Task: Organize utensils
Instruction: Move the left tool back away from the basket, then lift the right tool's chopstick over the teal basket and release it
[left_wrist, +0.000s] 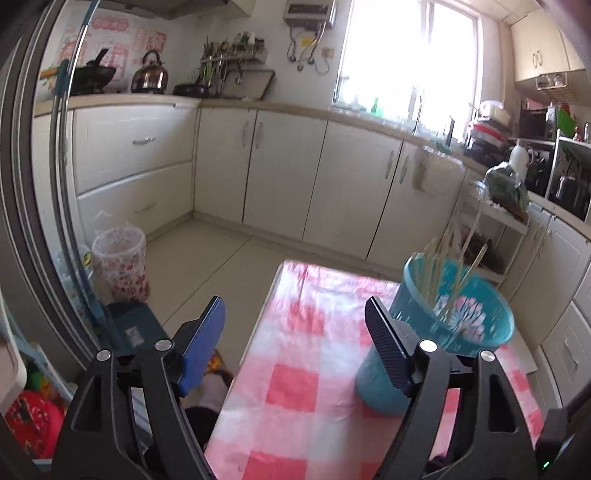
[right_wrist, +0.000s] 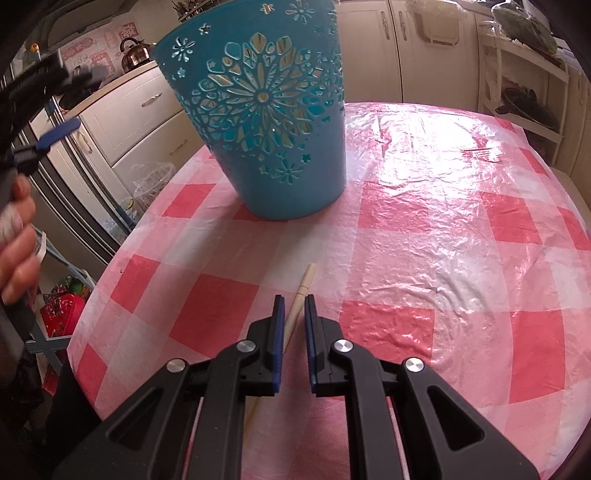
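A teal plastic basket (right_wrist: 266, 110) with cut-out flower patterns stands on the table with the pink and white checked cloth (right_wrist: 424, 229). It also shows in the left wrist view (left_wrist: 454, 325), holding several pale chopsticks (left_wrist: 443, 273) that stick up out of it. One pale chopstick (right_wrist: 301, 297) lies on the cloth. My right gripper (right_wrist: 294, 306) has its jaws narrowed around this chopstick, with a small gap still showing beside it. My left gripper (left_wrist: 295, 310) is open and empty, held above the table's left edge beside the basket.
White kitchen cabinets (left_wrist: 258, 166) run along the far walls under a counter with a kettle (left_wrist: 149, 72) and a wok. A lined waste bin (left_wrist: 120, 264) stands on the floor at left. A white rack (right_wrist: 524, 74) stands beyond the table at right.
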